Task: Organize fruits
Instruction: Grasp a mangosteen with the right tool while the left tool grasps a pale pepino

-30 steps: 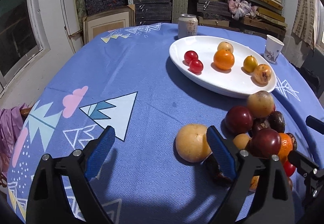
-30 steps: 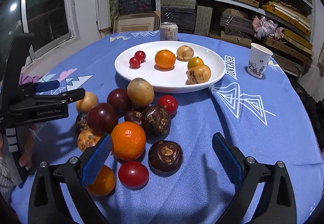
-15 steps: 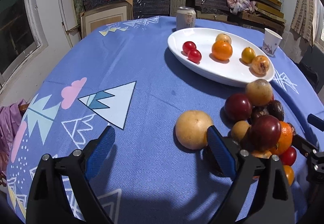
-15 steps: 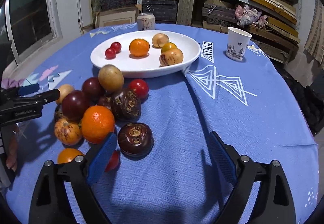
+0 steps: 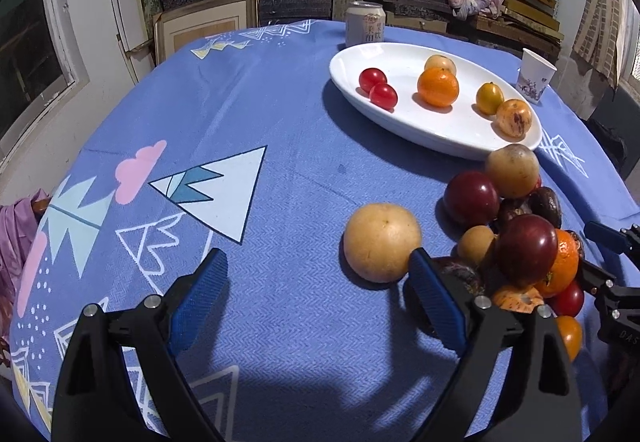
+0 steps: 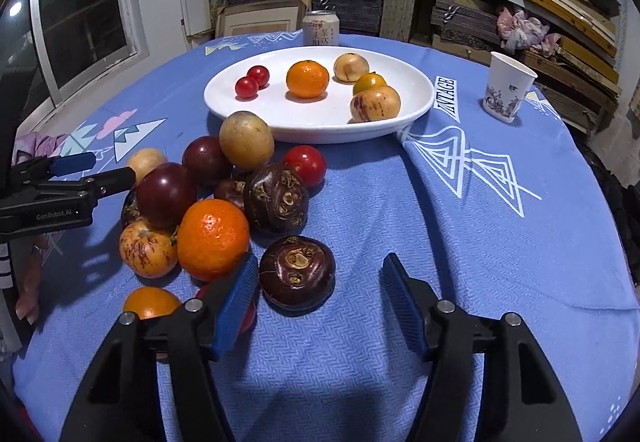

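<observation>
Right gripper [image 6: 318, 292] fingers narrower than before, closing around dark water chestnut [image 6: 297, 271], left gripper [image 5: 316, 282] still wide open

My blue-padded right gripper [image 6: 316, 298] faces a dark-brown fruit [image 6: 297, 272]; the blue tablecloth [image 6: 440, 234] bears white triangles.

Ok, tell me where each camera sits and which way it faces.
Left wrist view: sits on the left tool, looking down across the blue tablecloth at a yellow pear; its own open fingers show.
Right wrist view: sits on the right tool, its fingers closing around a dark water chestnut, not yet touching.
Both share the white plate and the can.
</observation>
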Demonstrator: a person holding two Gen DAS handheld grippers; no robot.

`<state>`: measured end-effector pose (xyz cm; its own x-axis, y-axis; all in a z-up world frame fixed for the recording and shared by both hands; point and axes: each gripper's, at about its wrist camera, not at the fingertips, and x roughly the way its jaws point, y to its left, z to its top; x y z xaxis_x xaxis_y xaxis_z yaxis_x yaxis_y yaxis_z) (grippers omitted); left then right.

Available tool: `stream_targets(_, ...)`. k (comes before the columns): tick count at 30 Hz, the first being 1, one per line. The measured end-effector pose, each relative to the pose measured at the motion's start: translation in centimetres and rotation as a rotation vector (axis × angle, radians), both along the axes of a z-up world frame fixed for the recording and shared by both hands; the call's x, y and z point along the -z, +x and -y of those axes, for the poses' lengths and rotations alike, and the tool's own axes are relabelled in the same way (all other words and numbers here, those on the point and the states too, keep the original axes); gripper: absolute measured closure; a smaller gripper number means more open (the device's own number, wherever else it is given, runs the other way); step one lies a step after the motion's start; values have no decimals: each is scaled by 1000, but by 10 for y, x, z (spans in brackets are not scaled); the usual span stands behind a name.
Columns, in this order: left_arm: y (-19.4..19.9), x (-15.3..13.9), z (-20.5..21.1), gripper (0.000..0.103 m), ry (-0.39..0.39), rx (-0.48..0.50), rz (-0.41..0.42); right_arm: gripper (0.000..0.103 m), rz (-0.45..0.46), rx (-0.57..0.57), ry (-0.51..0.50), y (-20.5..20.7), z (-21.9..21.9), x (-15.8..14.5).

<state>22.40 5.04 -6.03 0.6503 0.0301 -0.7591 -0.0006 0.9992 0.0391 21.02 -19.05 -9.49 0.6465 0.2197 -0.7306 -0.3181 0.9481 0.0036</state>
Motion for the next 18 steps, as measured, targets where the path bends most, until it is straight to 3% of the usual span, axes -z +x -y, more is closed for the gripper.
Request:
stream_targets(7,3,2,5,13,6,12,-3,38,-19,-15,-6,13,0,3)
stream_targets(10,2,2,7,16,2,21,1,45,-31,-40,12,12,-2,4)
stream_targets(15,0,2,12,34,-11,72,1,53,-53,-37,52,8,6,6)
stream_targets(18,0,1,16,39,-2,91,8,56,-55,-40,53,9,6,6)
